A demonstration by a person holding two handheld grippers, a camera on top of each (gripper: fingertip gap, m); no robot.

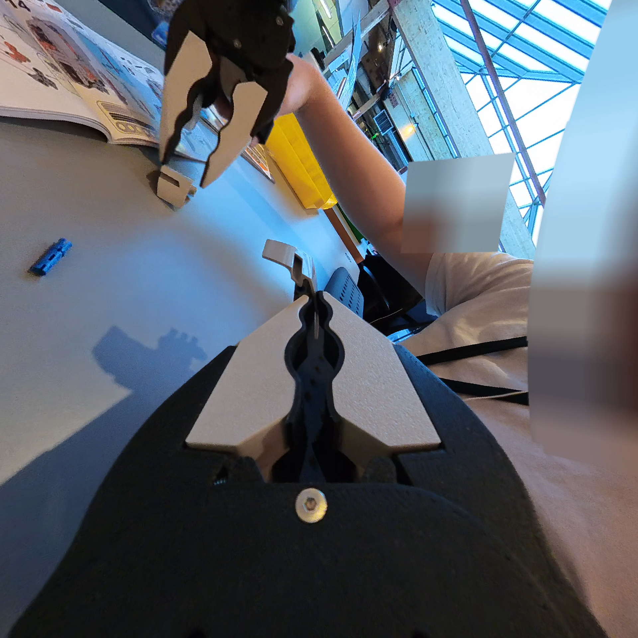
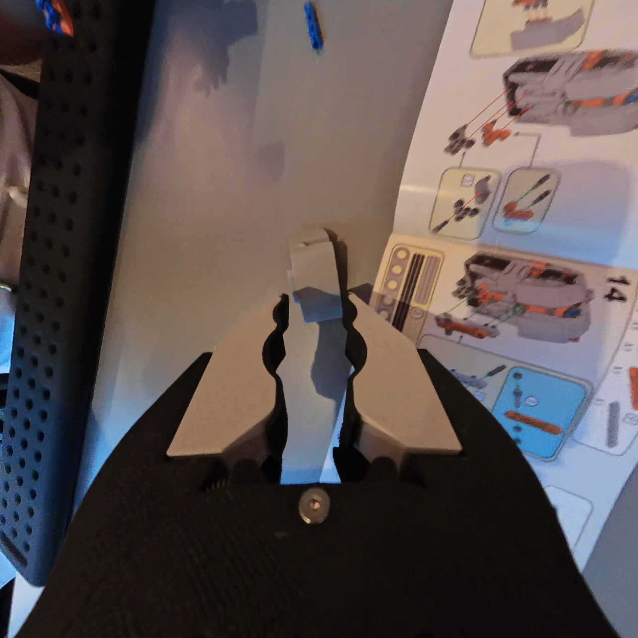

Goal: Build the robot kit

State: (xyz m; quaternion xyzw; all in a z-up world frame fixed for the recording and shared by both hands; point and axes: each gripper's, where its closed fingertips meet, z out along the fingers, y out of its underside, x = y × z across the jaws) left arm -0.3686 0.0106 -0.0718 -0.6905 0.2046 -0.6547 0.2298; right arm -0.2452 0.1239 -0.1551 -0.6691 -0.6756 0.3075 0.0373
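My left gripper (image 1: 316, 297) is shut on a small grey curved panel piece (image 1: 288, 257), held up in the air above the white table (image 1: 155, 276). My right gripper (image 2: 316, 298) is open, its tips on either side of a second grey panel piece (image 2: 312, 269) that rests on the table. In the left wrist view the right gripper (image 1: 183, 172) points down at that piece (image 1: 172, 190), held by a person's bare arm (image 1: 345, 148). A blue pin (image 1: 51, 257) lies loose on the table to the left; it also shows in the right wrist view (image 2: 313, 26).
An open instruction booklet (image 2: 518, 241) lies on the table beside the right gripper, also seen in the left wrist view (image 1: 69, 76). A yellow box (image 1: 300, 165) stands at the table's far side. A dark perforated chair (image 2: 51, 241) stands at the table's edge. A person in a light shirt (image 1: 483, 345) sits close. The gap from one gripper's tips to the other's is roughly 20 cm. From the left gripper's tips to the blue pin (image 1: 51, 257) is close to 12 cm. Seen from the right wrist view (image 2: 317, 29) as well.
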